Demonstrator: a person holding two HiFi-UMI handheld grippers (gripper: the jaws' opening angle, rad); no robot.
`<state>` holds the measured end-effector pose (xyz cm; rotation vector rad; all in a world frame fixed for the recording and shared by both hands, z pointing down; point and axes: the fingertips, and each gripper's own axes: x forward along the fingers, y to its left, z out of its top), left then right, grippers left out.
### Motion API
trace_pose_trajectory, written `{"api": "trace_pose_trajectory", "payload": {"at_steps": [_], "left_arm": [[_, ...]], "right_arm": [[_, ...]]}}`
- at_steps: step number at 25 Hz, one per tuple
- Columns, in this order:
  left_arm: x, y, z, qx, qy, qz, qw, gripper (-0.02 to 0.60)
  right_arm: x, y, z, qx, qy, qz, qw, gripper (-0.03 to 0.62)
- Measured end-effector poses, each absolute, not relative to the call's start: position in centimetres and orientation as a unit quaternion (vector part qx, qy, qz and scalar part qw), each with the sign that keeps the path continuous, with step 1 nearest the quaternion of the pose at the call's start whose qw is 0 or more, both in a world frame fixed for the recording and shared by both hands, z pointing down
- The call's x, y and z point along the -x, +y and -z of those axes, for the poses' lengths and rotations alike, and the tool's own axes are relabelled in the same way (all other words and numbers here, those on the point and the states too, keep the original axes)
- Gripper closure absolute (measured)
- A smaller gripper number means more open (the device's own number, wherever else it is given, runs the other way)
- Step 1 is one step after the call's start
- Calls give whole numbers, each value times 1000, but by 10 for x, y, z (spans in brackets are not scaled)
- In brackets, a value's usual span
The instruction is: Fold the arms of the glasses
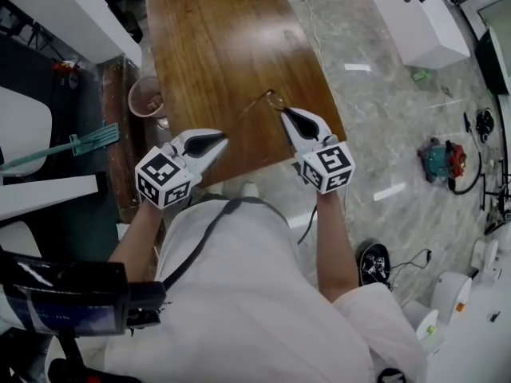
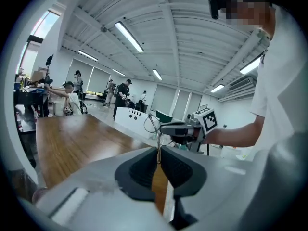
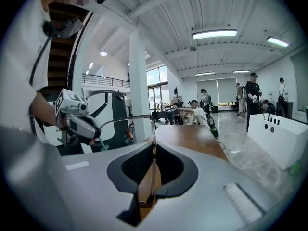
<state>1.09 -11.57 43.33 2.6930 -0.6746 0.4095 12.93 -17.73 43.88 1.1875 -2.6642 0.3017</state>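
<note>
Glasses: I see thin wire-rimmed glasses with a slim metal frame, raised above the table near the centre of the head view and strung between my two grippers.
Table: a long wooden top with glossy brown grain runs from the upper middle of the head view down to the grippers.
Left gripper: its smooth white shell carries dark ribbed pads. The jaws are pressed together on the thin end of one glasses arm, which stands as an upright rod between the pads.
Right gripper: it has the same white shell and black textured pads. The jaws are pinched on a thin upright part of the frame, and the wire arm reaches from there toward the left of its view.
Pose: both of my forearms come up from the lower centre of the head view. The grippers tilt slightly downward and their tips angle toward each other, left one at lower left, right one at centre right.
</note>
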Motion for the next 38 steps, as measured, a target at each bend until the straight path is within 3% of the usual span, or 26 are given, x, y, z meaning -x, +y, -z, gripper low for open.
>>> {"api": "trace_pose_trajectory", "payload": {"at_steps": [7, 11, 12, 14, 15, 17, 18, 21, 27, 38], "left_arm": [[-54, -109, -440, -943, -231, -122, 204, 549], [-65, -106, -441, -944, -218, -132, 210, 552], [-64, -104, -439, -944, -212, -130, 216, 529], [-56, -96, -435, -944, -198, -129, 229, 391], [-49, -92, -431, -945, -193, -129, 232, 354], [-34, -86, -422, -947, -182, -127, 233, 337], [-27, -85, -417, -949, -174, -123, 234, 344], [-23, -83, -408, -958, -124, -128, 224, 476], [-42, -67, -411, -966, -27, -166, 194, 529], [-56, -81, -440, -956, -96, -194, 196, 515]], "right_arm": [[-115, -176, -415, -431, -889, -157, 11, 565], [-100, -173, -406, -422, -893, -159, 0, 563], [-99, -172, -406, -417, -895, -158, 3, 563], [-99, -169, -410, -407, -899, -161, 9, 563], [-101, -166, -412, -403, -900, -163, 11, 563], [-104, -161, -415, -392, -904, -171, 15, 563], [-103, -159, -416, -382, -907, -179, 13, 563], [-94, -153, -412, -341, -916, -214, -10, 563], [-75, -148, -396, -304, -919, -246, -53, 563], [-78, -144, -402, -334, -907, -251, -61, 563]]}}
